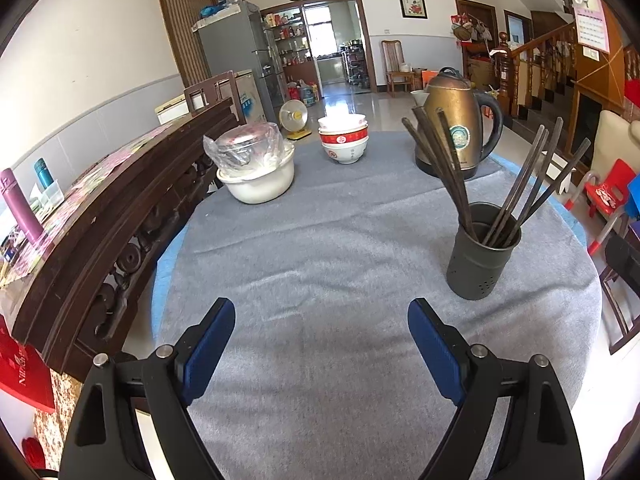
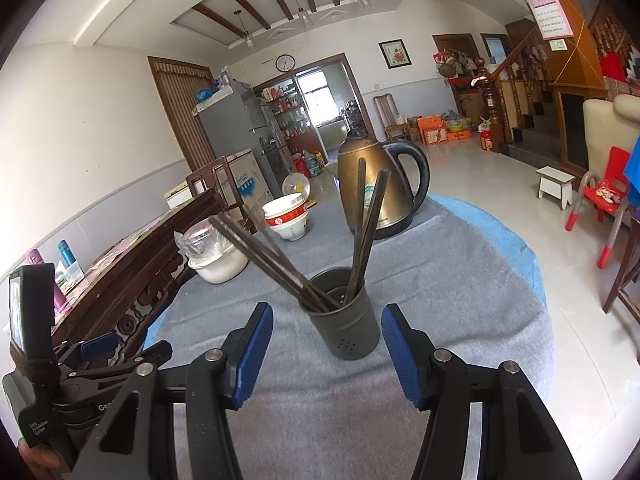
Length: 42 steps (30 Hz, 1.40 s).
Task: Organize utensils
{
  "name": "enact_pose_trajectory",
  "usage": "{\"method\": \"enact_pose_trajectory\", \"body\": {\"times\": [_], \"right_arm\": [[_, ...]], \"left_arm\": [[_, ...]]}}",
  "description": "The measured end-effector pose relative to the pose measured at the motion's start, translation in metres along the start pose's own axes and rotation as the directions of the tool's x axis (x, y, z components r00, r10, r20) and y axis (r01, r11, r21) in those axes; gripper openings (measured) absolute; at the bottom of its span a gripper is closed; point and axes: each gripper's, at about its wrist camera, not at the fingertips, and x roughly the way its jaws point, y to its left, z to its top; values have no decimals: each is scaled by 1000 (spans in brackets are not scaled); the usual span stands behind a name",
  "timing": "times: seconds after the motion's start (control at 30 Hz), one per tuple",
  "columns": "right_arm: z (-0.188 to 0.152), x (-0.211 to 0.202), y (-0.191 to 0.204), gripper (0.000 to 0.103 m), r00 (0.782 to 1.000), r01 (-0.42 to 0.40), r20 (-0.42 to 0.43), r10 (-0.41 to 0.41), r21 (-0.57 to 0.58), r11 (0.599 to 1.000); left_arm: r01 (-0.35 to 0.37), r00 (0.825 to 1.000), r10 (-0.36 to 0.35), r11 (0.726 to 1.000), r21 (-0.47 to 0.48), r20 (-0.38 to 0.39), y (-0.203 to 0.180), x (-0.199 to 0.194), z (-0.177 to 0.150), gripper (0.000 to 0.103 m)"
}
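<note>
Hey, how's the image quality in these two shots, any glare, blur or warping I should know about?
Left wrist view: strong fisheye bending at the edges, dark corners, daylight glare on the floor beyond the bowls; holder and chopsticks sharp. Right wrist view: same warping, the ceiling curves; kettle and holder sharp, floor bright but not blown out.

Both views are bright and evenly lit by daylight. The strongest light enters through the kitchen window [image 1: 320, 26] at the upper centre of the frame and throws white glare across the tiled floor [image 1: 344, 106] just below it. On the grey cloth [image 1: 320, 248] shadows are soft and faint, darkest at the lower centre. Focus is sharp from near to far, with no motion blur. Fisheye distortion bends walls, ceiling beams and staircase toward the edges, and the corners fall to black vignette.
</note>
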Motion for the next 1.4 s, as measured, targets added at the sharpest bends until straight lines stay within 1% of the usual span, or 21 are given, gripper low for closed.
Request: {"method": "enact_pose_trajectory", "body": {"times": [0.5, 0.7, 1.4], "right_arm": [[-5, -1, 23, 61, 1000, -1, -18, 1, -26, 1000], [-7, -1, 32, 61, 1000, -4, -16, 4, -45, 999], [-8, -5, 49, 61, 1000, -3, -2, 3, -63, 998]], "left_arm": [[-8, 1000, 8, 1000, -17, 13, 15, -9, -7, 88], [-12, 1000, 12, 999, -35, 16, 23, -12, -9, 88], [-14, 999, 15, 999, -46, 28, 35, -19, -15, 88]]}}
